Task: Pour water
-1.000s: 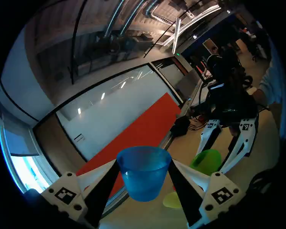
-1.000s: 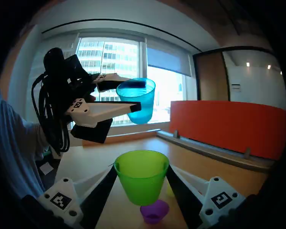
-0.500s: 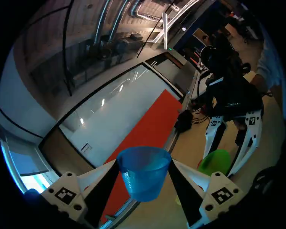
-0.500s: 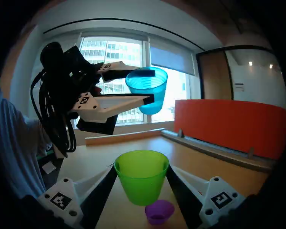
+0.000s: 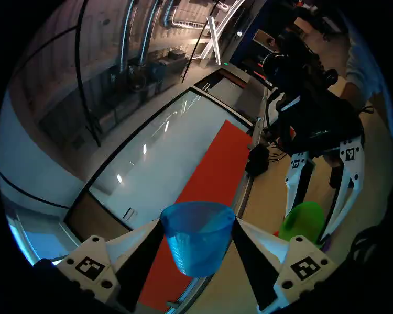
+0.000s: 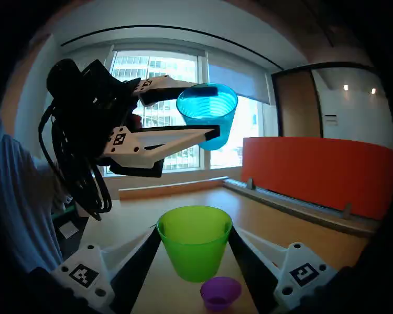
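Above the table | left gripper clamps blue cup | right gripper clamps green cup

the left gripper is higher than a second ago and has moved across until it hangs nearly above the green cup. its blue cup leans further over, the mouth turned more toward the right gripper view. in the left gripper view the green cup sits farther right.

Left gripper high, fingers clamping blue cup; right gripper lower, clamping green cup.
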Available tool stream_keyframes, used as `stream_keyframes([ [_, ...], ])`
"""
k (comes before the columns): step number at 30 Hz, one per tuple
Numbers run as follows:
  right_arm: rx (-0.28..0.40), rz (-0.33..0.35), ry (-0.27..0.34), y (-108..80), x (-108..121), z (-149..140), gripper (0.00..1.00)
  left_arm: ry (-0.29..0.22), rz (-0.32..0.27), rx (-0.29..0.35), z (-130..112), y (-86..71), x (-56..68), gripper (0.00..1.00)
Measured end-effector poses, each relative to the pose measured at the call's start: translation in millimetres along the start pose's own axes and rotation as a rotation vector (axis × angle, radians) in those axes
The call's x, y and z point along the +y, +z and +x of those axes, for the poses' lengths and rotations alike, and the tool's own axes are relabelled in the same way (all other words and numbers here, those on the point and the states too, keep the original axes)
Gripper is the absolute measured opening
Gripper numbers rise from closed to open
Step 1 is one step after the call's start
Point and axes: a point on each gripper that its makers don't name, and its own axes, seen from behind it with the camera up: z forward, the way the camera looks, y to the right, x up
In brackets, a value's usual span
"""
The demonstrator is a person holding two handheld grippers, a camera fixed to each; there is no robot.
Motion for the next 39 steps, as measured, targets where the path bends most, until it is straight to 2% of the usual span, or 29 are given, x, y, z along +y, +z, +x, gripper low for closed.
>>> stream_keyframes([
  [21,0.001,-0.004,-0.007,-1.0,2.8,2.8,0.91,0.135,0.021,0.024,12.8,-2.4,-0.2,0.87],
  [39,0.008,-0.012,-0.02,-4.1,5.3,5.1,0.91,0.221,0.049,0.028,19.2,-7.7,-8.3,0.87],
])
